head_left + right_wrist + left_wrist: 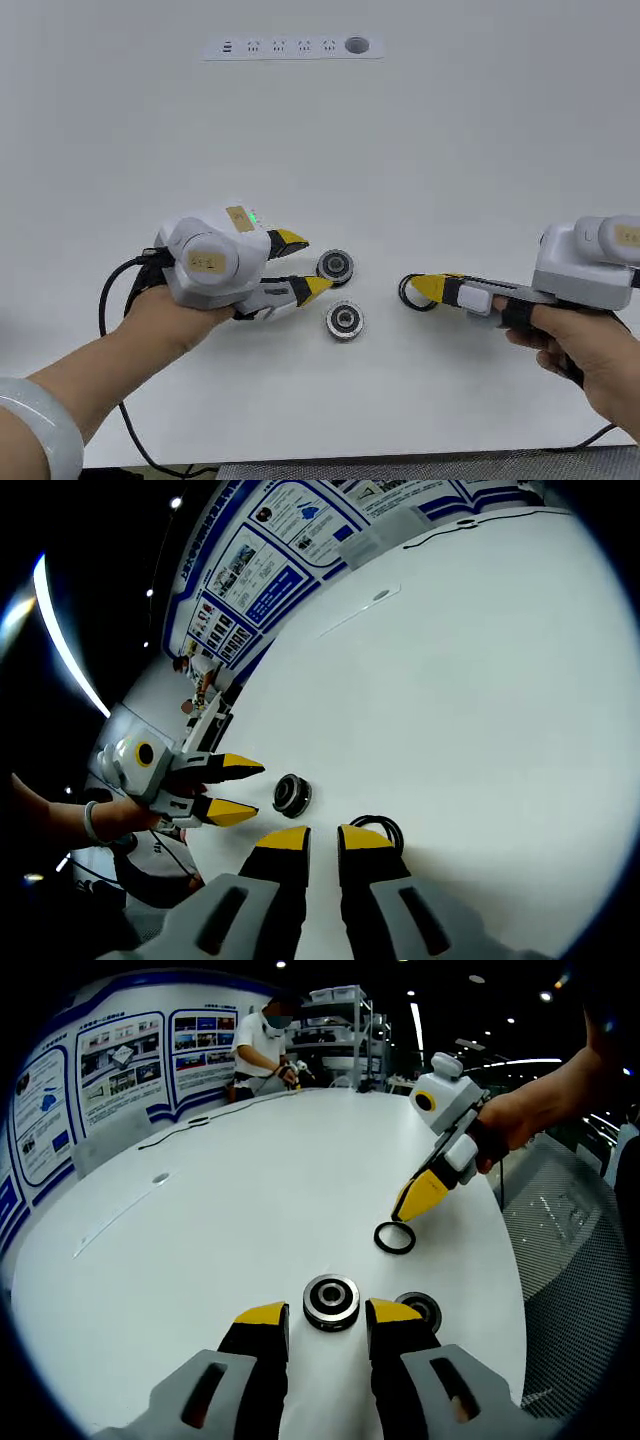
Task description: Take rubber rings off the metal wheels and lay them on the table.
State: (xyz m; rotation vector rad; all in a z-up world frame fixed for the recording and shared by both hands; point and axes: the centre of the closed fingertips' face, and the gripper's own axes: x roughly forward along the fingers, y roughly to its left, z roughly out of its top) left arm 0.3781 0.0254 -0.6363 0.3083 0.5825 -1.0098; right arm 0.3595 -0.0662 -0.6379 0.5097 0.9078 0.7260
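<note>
Black rubber ring (403,293) lies flat at centre right by the narrowly parted right gripper (428,287), while the wide-open left gripper (310,263) faces one metal wheel (335,266), a second wheel (344,320) just below.

The head view looks steeply down from above the near edge of the white table (450,150), reaching as far as the power strip (293,47). The left gripper view sits low over the tabletop and faces along its jaws toward the right gripper (401,1216), while the right gripper view, rolled sideways, faces back at the left gripper (258,788). All three views share the wheel (335,266) and the rubber ring (404,292) lying between them.
</note>
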